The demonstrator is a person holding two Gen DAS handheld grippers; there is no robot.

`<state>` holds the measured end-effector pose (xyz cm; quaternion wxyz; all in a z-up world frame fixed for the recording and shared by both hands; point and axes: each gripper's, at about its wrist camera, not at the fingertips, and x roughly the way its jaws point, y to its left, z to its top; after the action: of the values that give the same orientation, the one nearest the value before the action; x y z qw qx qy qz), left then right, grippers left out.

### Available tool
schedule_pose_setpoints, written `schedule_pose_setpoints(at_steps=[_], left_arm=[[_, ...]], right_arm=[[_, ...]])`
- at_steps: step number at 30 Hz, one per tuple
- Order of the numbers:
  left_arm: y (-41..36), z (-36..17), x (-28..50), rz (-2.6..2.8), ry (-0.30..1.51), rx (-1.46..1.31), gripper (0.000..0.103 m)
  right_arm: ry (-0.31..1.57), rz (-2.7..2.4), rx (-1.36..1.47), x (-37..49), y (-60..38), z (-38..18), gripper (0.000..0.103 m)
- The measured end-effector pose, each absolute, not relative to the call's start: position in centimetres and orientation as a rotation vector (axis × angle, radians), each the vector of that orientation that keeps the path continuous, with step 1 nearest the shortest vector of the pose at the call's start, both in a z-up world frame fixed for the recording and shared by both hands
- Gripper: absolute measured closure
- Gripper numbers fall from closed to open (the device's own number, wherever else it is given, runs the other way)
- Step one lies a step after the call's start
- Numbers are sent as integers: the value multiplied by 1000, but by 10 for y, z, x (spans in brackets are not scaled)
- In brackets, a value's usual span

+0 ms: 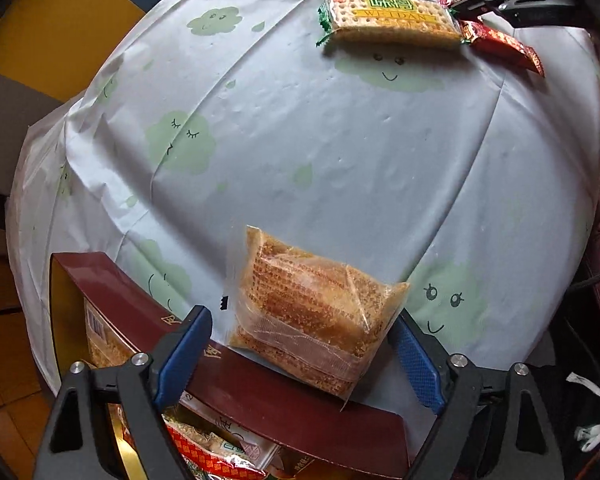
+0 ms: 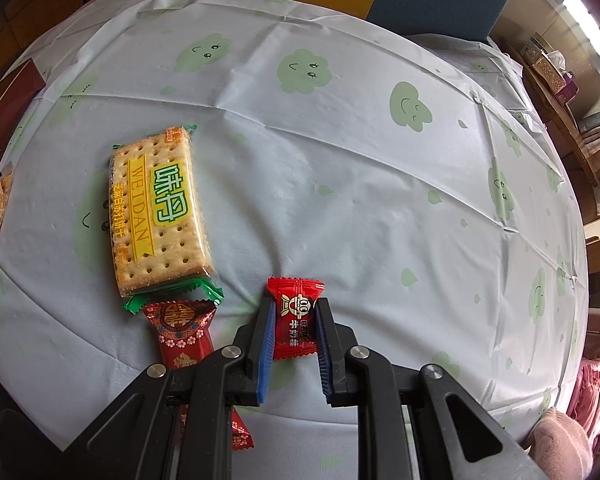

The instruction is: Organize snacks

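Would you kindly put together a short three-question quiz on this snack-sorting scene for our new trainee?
1. True or false: the right gripper is shut on the small red candy.
2. Which snack lies between the left gripper's open pads?
A. the clear-wrapped sesame snack
B. the Weidan cracker pack
C. the long red candy
3. Fill in: the sesame snack rests partly on the rim of the dark red ____.

Key:
1. True.
2. A; the pads stand clear of it on both sides.
3. Box, which already holds other snacks.

Red candy (image 2: 296,326) pinched upright; cracker pack (image 2: 158,216) flat on cloth.
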<state>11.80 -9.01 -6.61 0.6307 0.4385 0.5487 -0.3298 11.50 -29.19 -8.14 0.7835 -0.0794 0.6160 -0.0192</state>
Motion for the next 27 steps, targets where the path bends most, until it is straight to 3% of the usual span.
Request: schedule_pose_setpoints(at_steps=[2, 7, 12, 14, 15, 19, 21, 22, 23, 25, 27], left_arm=[[-88, -62, 117, -787, 1256, 951, 38], [-83, -52, 108, -761, 1152, 887, 51], [-80, -20, 95, -780, 1091, 670, 78], [-87, -15, 86, -786, 1079, 620, 93], [-91, -13, 81, -799, 1071, 596, 94], [-107, -22, 76, -794, 1106, 585, 89], [-103, -22, 82, -775, 1114, 581, 77], [-99, -18, 84, -767, 1116, 576, 66], [-92, -17, 88, -745, 1110, 579, 46], [-82, -11, 92, -702, 1082, 596, 25], [-76, -10, 98, -683, 1089, 599, 25]], right_arm=[[1330, -41, -173, 115, -292, -81, 84], [1328, -37, -183, 115, -291, -81, 84], [1325, -34, -184, 114, -290, -81, 84], [1324, -33, -188, 113, -291, -81, 84], [1323, -33, -191, 113, -290, -81, 84], [1318, -33, -200, 112, -289, -81, 84], [1318, -33, -197, 112, -289, -80, 84], [1318, -32, -192, 112, -289, -80, 84], [1318, -32, -187, 112, -290, -80, 84], [1319, -32, -188, 112, -291, -80, 84], [1320, -33, -193, 113, -291, -80, 84]])
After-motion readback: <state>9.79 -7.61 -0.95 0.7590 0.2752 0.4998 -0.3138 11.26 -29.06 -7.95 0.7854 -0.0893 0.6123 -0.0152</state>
